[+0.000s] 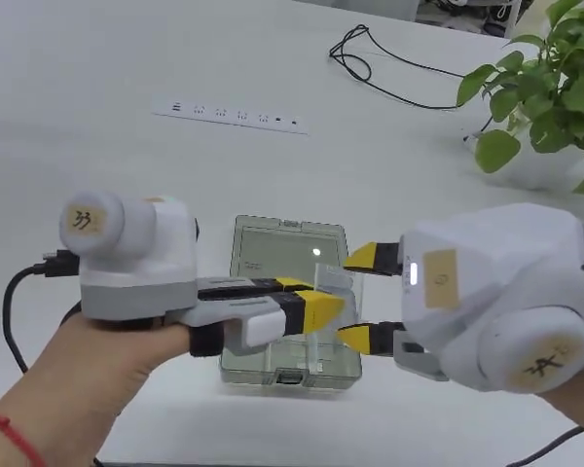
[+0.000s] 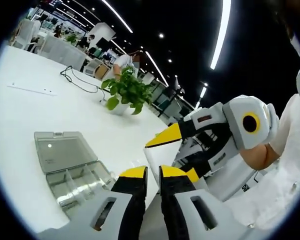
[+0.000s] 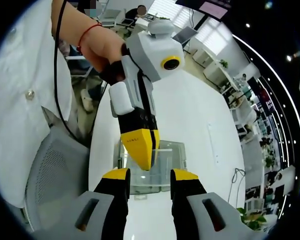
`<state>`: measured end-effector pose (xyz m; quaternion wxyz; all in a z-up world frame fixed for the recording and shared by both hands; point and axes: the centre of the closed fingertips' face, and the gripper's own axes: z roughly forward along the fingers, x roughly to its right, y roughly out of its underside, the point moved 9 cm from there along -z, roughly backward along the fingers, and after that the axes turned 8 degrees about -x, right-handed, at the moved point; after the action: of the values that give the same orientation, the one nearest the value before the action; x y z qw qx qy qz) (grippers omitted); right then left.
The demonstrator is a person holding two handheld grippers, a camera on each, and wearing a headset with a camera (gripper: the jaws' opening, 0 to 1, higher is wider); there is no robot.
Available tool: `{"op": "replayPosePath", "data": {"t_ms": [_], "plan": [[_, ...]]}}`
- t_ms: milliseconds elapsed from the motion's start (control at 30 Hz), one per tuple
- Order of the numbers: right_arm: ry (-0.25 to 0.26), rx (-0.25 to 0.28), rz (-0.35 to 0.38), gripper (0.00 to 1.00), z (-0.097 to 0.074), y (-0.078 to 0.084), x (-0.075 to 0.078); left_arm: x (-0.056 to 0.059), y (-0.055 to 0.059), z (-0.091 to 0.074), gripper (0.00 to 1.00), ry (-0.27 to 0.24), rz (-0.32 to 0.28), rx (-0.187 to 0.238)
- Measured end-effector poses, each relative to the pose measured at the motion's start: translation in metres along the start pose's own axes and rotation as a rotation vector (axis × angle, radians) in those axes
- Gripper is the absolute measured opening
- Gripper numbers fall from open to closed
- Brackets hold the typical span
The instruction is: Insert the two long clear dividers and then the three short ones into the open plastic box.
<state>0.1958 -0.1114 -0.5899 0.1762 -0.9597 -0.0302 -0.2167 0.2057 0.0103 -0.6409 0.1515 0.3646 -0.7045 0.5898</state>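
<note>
Over the box [image 1: 273, 243], left gripper [image 1: 323, 304] fingers pinch a clear divider [image 1: 339, 287].

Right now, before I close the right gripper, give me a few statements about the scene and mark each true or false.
1. The plastic box sits on the table with its lid open. True.
2. The right gripper is shut on a divider. False: its jaws stand apart; the left gripper holds the clear divider.
3. A potted plant stands at the table's far right. True.
4. The power strip lies inside the box. False: it lies on the table beyond the box.
5. The left gripper holds the divider above the box. True.
</note>
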Motion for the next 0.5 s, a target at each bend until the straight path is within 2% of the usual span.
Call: {"op": "replayPosePath", "data": {"t_ms": [233,500], "plan": [[0.007,-0.003,-0.005,0.33,-0.001,-0.0008,-0.0004,0.0013,0.0006,0.0009,0.01,0.012,-0.016,0.001],[0.008,-0.003,-0.009,0.33,-0.0014,-0.0005,-0.0006,0.0007,0.0016,0.0013,0.0,0.027,-0.067,0.01]]}}
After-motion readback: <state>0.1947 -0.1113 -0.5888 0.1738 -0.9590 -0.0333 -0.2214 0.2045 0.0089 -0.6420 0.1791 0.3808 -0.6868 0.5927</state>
